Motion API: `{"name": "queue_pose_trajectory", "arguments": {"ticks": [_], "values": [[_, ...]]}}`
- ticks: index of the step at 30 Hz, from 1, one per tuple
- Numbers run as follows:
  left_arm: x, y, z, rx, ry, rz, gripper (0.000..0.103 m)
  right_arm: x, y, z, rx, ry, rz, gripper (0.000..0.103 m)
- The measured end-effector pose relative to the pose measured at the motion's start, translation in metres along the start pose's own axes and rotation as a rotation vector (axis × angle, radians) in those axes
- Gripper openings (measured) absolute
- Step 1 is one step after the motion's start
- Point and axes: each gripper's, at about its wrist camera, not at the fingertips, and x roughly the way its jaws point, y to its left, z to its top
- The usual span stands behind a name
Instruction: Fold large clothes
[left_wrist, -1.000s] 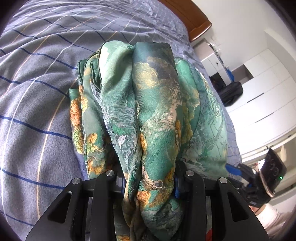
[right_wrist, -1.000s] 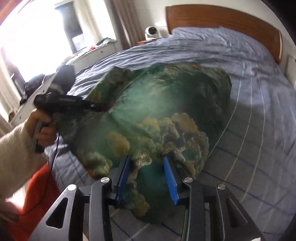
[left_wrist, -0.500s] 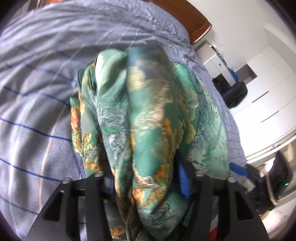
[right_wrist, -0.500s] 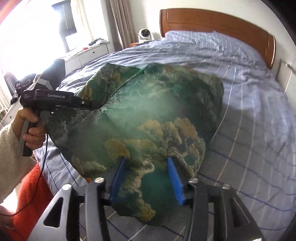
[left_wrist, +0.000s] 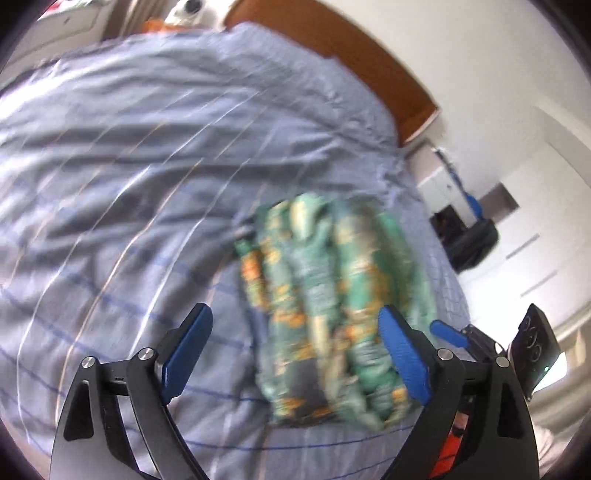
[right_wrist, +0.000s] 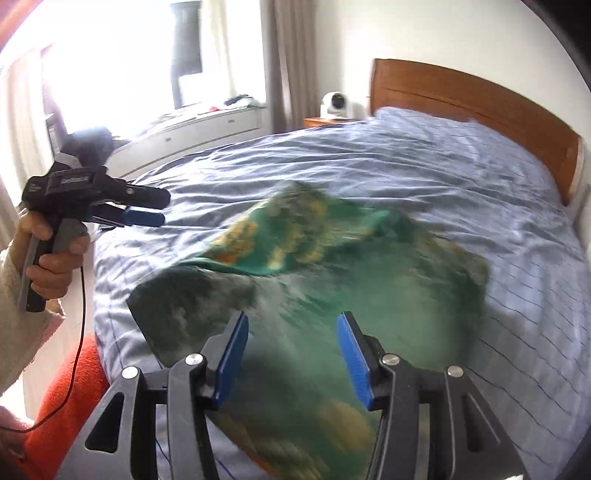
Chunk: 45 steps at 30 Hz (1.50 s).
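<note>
A green garment with orange and yellow print (left_wrist: 332, 314) lies bunched and motion-blurred on the bed; it also shows in the right wrist view (right_wrist: 332, 280), spread loosely with one edge folded over. My left gripper (left_wrist: 295, 354) is open and empty, above the garment's near end. It also shows at the left of the right wrist view (right_wrist: 147, 210), held clear of the cloth. My right gripper (right_wrist: 291, 354) is open and empty just above the garment's near part. Its blue finger (left_wrist: 448, 330) shows at the right in the left wrist view.
The bed has a grey-blue striped cover (right_wrist: 461, 192) and a wooden headboard (right_wrist: 480, 107). A white device (right_wrist: 334, 105) sits on a bedside table. A window bench (right_wrist: 192, 125) runs along the left. An orange cushion (right_wrist: 70, 398) lies at the bed's near corner. White wardrobes (left_wrist: 535, 229) stand right.
Both grippers have opened and let go of the garment, which has dropped onto the bed. Both grippers have pulled back and up from it.
</note>
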Motion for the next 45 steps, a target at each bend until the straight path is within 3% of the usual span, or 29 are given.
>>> {"name": "queue_pose_trajectory", "arguments": {"ticks": [4, 7, 10, 11, 12, 14, 18, 25, 28, 31, 35, 40, 45], "values": [[0.042, 0.021, -0.013, -0.057, 0.11, -0.099, 0.092, 0.056, 0.02, -0.005, -0.033, 0.115, 0.021, 0.053], [0.071, 0.019, -0.014, -0.052, 0.167, -0.187, 0.092, 0.063, 0.033, -0.01, -0.077, 0.112, -0.031, 0.053], [0.101, 0.011, -0.009, -0.038, 0.235, -0.278, 0.097, 0.062, 0.03, -0.011, -0.056, 0.114, -0.021, 0.053], [0.11, 0.007, -0.006, -0.027, 0.247, -0.258, 0.103, 0.061, 0.028, -0.01, -0.052, 0.114, -0.017, 0.053], [0.121, 0.004, -0.004, -0.002, 0.256, -0.205, 0.103, 0.061, 0.027, -0.01, -0.05, 0.113, -0.015, 0.053], [0.136, 0.002, -0.003, 0.014, 0.287, -0.177, 0.103, 0.061, 0.028, -0.012, -0.05, 0.111, -0.02, 0.053], [0.145, 0.011, 0.0, -0.018, 0.316, -0.231, 0.103, 0.06, 0.028, -0.015, -0.038, 0.102, -0.019, 0.053], [0.153, 0.008, -0.008, -0.038, 0.309, -0.241, 0.103, 0.048, 0.02, -0.013, -0.008, 0.073, -0.018, 0.053], [0.158, 0.008, -0.007, -0.021, 0.321, -0.254, 0.103, 0.012, -0.009, -0.009, 0.123, 0.037, 0.053, 0.054], [0.162, 0.006, -0.005, -0.019, 0.319, -0.262, 0.103, -0.021, -0.058, -0.021, 0.272, 0.003, 0.066, 0.077], [0.166, 0.007, -0.004, -0.017, 0.312, -0.258, 0.103, -0.035, -0.135, -0.069, 0.486, 0.059, 0.014, 0.078], [0.162, 0.011, -0.007, -0.014, 0.309, -0.257, 0.103, -0.013, -0.179, -0.124, 0.782, 0.088, 0.213, 0.078], [0.165, 0.008, -0.005, -0.014, 0.312, -0.258, 0.103, 0.008, -0.189, -0.137, 0.897, 0.039, 0.378, 0.078]]}}
